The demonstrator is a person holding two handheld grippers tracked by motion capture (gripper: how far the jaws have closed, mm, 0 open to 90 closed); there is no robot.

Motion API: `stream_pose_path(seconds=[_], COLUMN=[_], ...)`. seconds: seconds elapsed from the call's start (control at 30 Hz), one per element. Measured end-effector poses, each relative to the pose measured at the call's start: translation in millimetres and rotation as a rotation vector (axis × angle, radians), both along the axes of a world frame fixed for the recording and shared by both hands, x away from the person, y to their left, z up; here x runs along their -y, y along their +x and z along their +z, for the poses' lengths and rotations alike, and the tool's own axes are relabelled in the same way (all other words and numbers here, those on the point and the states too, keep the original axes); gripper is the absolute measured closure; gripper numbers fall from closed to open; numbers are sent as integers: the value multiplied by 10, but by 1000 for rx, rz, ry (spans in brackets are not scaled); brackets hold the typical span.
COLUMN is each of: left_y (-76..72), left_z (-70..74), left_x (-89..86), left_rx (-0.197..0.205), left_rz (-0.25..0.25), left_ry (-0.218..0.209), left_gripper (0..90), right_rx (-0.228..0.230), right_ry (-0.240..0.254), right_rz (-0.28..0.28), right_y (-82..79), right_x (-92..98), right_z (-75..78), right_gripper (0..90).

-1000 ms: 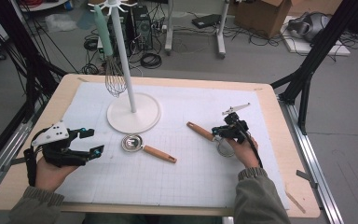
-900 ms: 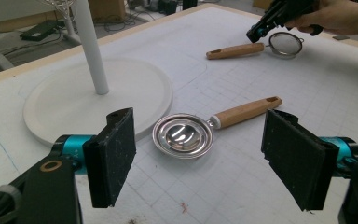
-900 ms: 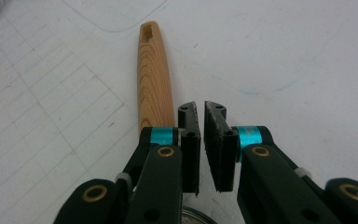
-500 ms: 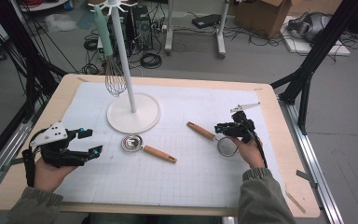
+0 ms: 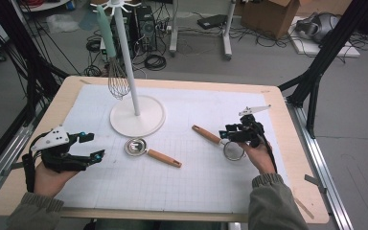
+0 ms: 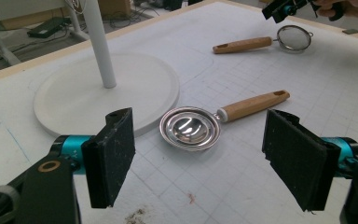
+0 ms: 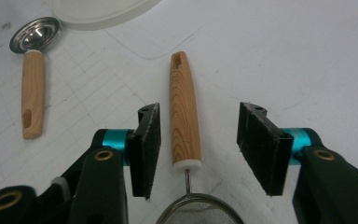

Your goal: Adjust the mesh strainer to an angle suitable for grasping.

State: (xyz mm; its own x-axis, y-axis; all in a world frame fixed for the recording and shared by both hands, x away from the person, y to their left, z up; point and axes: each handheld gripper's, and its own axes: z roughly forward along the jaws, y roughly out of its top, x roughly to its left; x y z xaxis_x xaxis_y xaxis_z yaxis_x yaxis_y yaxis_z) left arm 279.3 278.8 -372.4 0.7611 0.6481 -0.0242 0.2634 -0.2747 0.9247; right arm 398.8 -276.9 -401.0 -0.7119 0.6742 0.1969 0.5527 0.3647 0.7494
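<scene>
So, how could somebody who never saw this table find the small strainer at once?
Start from the white stand base and go right across the mat. The strainer lies by the right gripper, and unlike the spoon it ends in a wire mesh bowl.

A wooden worktop (image 5: 287,191) carried a white gridded mat (image 5: 196,177). On the mat stood a white stand (image 5: 137,116) by its round base; near it lay a spoon (image 5: 148,151), and to its right a strainer (image 5: 223,143), all apart.
</scene>
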Motion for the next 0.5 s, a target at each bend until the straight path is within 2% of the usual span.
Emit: stream_pose_path(seconds=[0.07, 0.3, 0.37, 0.5], left_y=[-2, -3, -1, -2], left_z=[2, 1, -3, -7], left_x=[0, 10, 2, 2], left_rx=[1, 4, 3, 3], left_rz=[1, -2, 1, 1], left_ry=[1, 3, 7, 5], left_gripper=[257, 257, 257, 256], right_rx=[-5, 23, 33, 24], right_ry=[-15, -17, -1, -16], right_rz=[-3, 8, 12, 27], right_y=[-12, -62, -68, -73], right_x=[-10, -45, -41, -59], right_z=[33, 188, 202, 190], right_gripper=[447, 381, 357, 333])
